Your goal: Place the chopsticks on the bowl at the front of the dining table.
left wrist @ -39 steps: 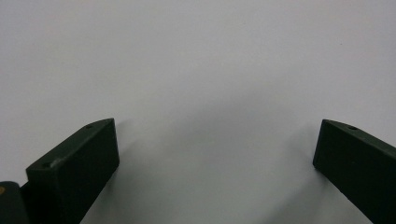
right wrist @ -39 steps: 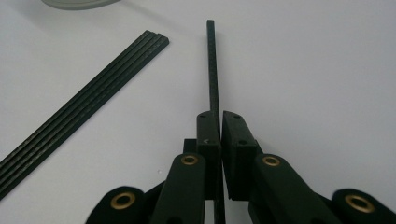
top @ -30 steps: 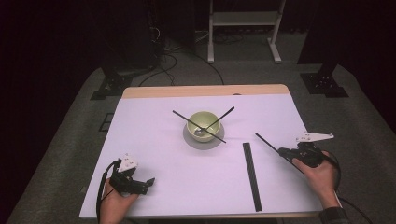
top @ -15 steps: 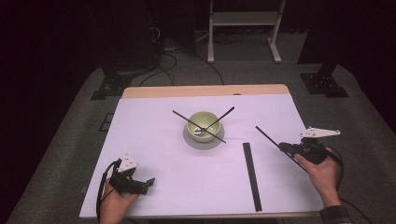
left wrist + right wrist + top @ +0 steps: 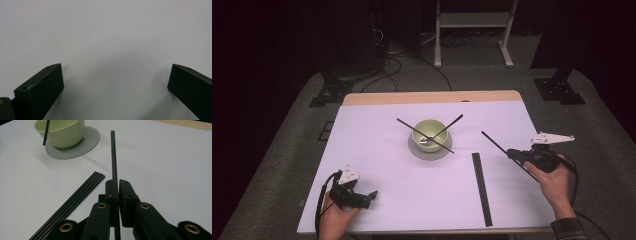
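Observation:
A pale green bowl (image 5: 429,132) stands on a grey saucer (image 5: 417,149) at the middle of the white table, with two black sticks (image 5: 412,127) leaning crossed in it. My right gripper (image 5: 511,153) hangs at the right, shut on a third black stick (image 5: 494,142) that points toward the bowl; the right gripper view has that stick (image 5: 113,155) clamped between the pads of my right gripper (image 5: 118,185), bowl (image 5: 61,132) and saucer (image 5: 85,143) beyond. A bundle of black sticks (image 5: 481,187) lies flat on the table. My left gripper (image 5: 371,195) rests near the front left, open (image 5: 115,80) over bare tabletop.
The bundle of sticks (image 5: 72,205) lies just left of the right gripper's jaws. A wooden strip (image 5: 432,97) edges the table's far side. Dark floor, cables and a white frame (image 5: 472,30) lie beyond.
My right gripper has risen a little with the stick in it. The left hand has not moved.

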Demonstrator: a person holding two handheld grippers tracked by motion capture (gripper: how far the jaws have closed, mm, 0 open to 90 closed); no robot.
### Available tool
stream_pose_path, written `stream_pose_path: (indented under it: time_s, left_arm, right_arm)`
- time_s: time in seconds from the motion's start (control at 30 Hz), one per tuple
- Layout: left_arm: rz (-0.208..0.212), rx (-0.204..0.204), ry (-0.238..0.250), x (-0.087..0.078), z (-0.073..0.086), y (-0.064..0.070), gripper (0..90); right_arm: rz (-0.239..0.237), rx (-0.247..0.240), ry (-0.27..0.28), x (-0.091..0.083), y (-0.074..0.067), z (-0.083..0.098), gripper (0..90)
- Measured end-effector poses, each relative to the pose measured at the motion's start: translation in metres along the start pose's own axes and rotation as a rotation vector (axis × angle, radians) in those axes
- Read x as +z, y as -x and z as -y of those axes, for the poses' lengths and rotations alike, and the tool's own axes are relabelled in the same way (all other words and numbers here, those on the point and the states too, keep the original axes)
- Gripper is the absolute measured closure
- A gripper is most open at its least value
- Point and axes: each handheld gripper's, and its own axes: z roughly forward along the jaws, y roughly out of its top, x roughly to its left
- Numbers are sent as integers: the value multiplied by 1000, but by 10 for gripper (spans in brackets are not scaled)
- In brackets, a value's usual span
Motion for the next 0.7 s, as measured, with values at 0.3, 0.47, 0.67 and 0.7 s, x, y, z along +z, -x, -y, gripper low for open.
stream_pose_path:
  time_s: [0.3, 0.47, 0.67, 0.7]
  left_arm:
    - [0, 1, 1, 0, 0, 0, 0]
    - [0, 1, 0, 0, 0, 0, 0]
    - [0, 5, -3, 0, 0, 0, 0]
    - [0, 4, -2, 0, 0, 0, 0]
  right_arm:
    - [-17, -13, 7, 4, -8, -9, 857]
    - [-26, -30, 14, 8, -13, -17, 857]
    - [-43, -55, 12, 15, -22, -26, 857]
    - [-45, -58, 10, 16, -24, -27, 857]
